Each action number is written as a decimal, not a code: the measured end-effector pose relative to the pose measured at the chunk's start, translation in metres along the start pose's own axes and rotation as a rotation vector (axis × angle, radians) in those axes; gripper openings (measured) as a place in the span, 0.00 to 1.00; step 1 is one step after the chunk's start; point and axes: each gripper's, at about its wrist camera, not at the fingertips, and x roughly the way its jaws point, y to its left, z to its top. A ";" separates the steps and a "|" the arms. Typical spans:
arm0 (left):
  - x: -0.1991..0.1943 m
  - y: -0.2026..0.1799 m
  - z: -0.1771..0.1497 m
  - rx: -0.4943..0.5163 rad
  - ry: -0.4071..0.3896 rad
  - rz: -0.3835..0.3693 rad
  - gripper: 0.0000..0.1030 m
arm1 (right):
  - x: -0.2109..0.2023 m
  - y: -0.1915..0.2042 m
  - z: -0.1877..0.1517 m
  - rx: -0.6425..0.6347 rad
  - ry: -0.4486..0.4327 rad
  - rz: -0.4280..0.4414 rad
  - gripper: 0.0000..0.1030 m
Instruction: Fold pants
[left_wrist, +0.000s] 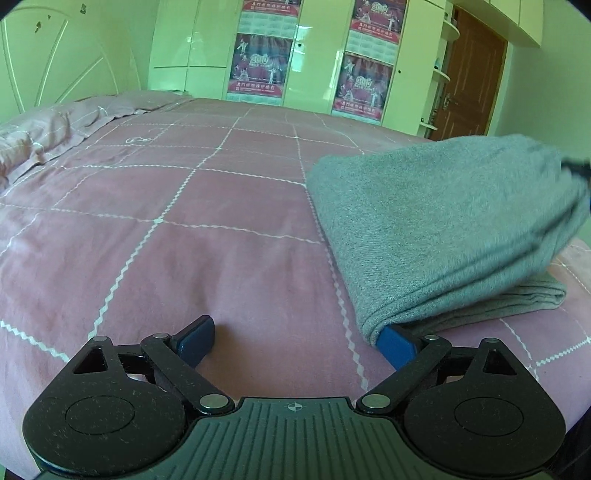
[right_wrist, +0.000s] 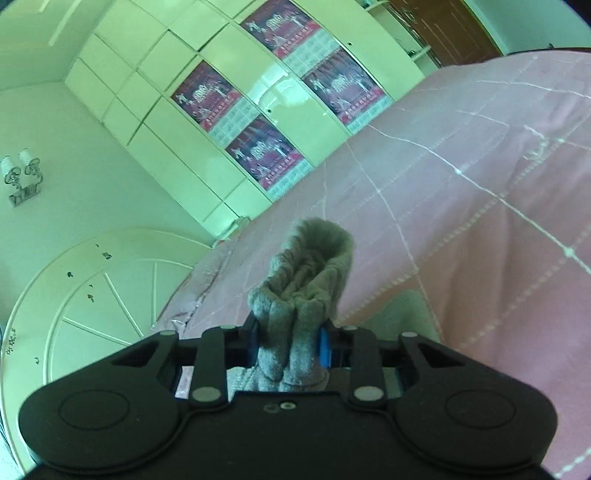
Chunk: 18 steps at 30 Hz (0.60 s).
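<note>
Grey folded pants (left_wrist: 443, 221) lie on the right side of the pink checked bedspread (left_wrist: 166, 240). Their upper layer is raised at the far right, above a flat lower layer (left_wrist: 524, 299). My left gripper (left_wrist: 295, 343) rests low on the bed with its jaws wide apart. Its right blue finger (left_wrist: 397, 345) is tucked under the near corner of the pants, and its left finger (left_wrist: 195, 343) stands on bare bedspread. In the right wrist view my right gripper (right_wrist: 288, 345) is shut on a bunched wad of the grey pants (right_wrist: 306, 280), held up over the bed.
A rumpled pink pillow (left_wrist: 33, 140) lies at the bed's far left by the white headboard (left_wrist: 55, 59). White wardrobes with posters (left_wrist: 258, 59) stand beyond the bed, with a brown door (left_wrist: 469, 85) to their right. The bed's right edge (left_wrist: 576, 254) runs just past the pants.
</note>
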 end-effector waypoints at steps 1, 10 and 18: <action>0.002 -0.001 0.000 -0.001 0.000 0.001 0.91 | 0.014 -0.016 -0.007 0.014 0.041 -0.058 0.22; 0.007 -0.004 0.006 0.015 0.003 0.010 0.92 | 0.029 -0.061 -0.020 0.120 0.125 -0.043 0.27; 0.002 -0.004 0.009 0.020 0.012 0.025 0.93 | 0.003 -0.053 -0.011 0.050 0.085 -0.063 0.52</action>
